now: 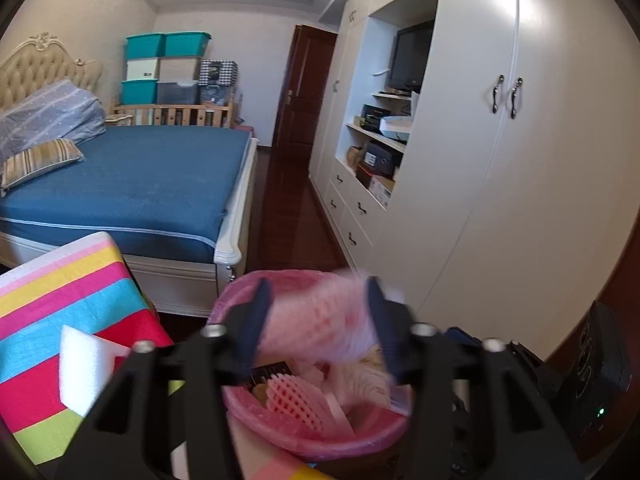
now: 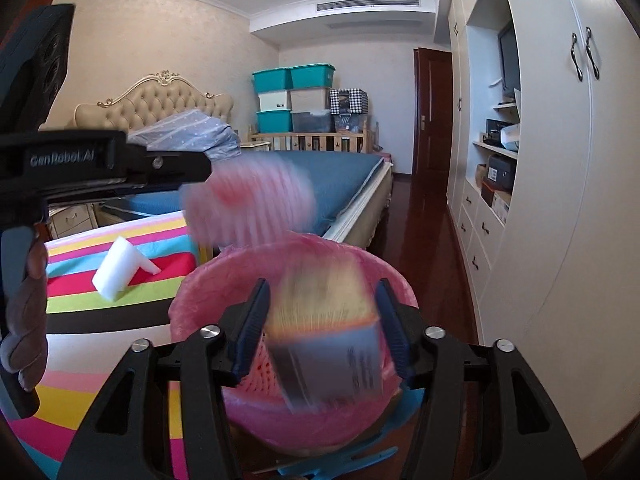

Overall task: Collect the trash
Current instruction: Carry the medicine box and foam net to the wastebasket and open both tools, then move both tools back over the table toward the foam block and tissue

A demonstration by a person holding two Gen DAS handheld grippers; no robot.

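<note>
A bin lined with a pink bag [image 1: 236, 400] [image 2: 188, 304] stands right below both grippers. My left gripper [image 1: 320, 316] is open; a pink foam net [image 1: 320, 328] hangs blurred between its fingers over the bin. From the right wrist view that same net [image 2: 248, 200] is a blur just past the left gripper's tip [image 2: 196, 168]. My right gripper [image 2: 324, 320] is open too, with a blurred, tilted yellow and grey box [image 2: 328, 344] loose between its fingers above the bin. In the bin lie another foam net [image 1: 294, 400] and several scraps.
A white foam block [image 1: 80, 368] [image 2: 116, 272] lies on the striped cloth [image 1: 60, 300] left of the bin. A hand [image 2: 28, 312] holds the left gripper's handle. A blue bed [image 1: 140, 184] is behind, white wardrobes [image 1: 500, 200] to the right, a black device [image 1: 596, 380] nearby.
</note>
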